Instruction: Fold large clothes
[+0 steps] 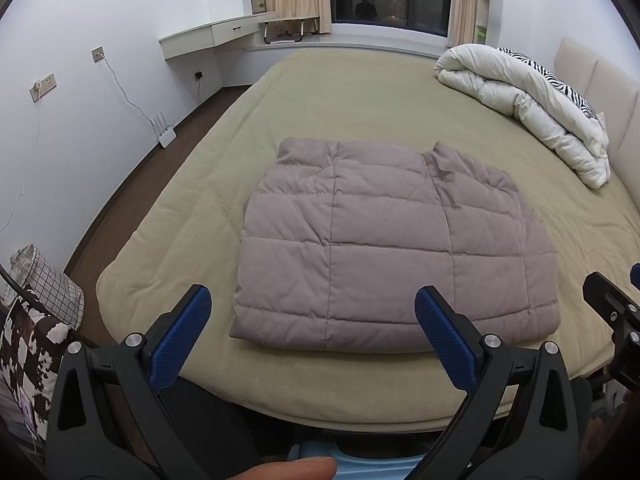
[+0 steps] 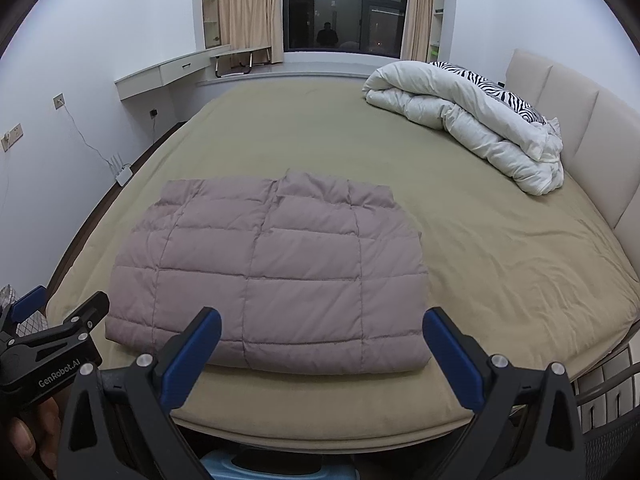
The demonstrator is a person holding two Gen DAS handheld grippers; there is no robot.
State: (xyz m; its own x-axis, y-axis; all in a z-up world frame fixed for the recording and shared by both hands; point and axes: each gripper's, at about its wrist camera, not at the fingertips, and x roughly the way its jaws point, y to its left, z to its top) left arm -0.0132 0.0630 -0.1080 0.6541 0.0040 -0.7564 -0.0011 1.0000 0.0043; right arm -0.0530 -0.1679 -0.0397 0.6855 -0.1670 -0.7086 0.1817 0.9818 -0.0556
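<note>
A mauve-grey quilted down jacket (image 1: pixel 394 240), folded into a flat, roughly rectangular bundle with stitched square panels uppermost, lies on the olive-beige bed sheet (image 1: pixel 360 92), close to the near edge of the bed and set toward its left half in the right wrist view (image 2: pixel 268 268). The left gripper (image 1: pixel 312 320), black-framed with blue textured pads, is held above the bed's near edge just short of the jacket's front hem; its jaws stand wide apart and hold nothing. The right gripper (image 2: pixel 322 340), of the same build, is likewise spread wide and empty, poised before the jacket's near right portion. Neither gripper touches the jacket. Beyond the jacket to the right, against the padded beige headboard (image 2: pixel 580 120), a white rolled duvet (image 2: pixel 460 116) lies with a zebra-striped pillow (image 2: pixel 500 92) behind it. Well beyond the jacket, past the far edge of the bed, stand a dark window (image 2: pixel 344 4) flanked by beige curtains (image 2: pixel 244 4) and a white wall-mounted desk (image 2: pixel 168 72); a white router (image 1: pixel 166 134) sits on the floor to the jacket's left.
</note>
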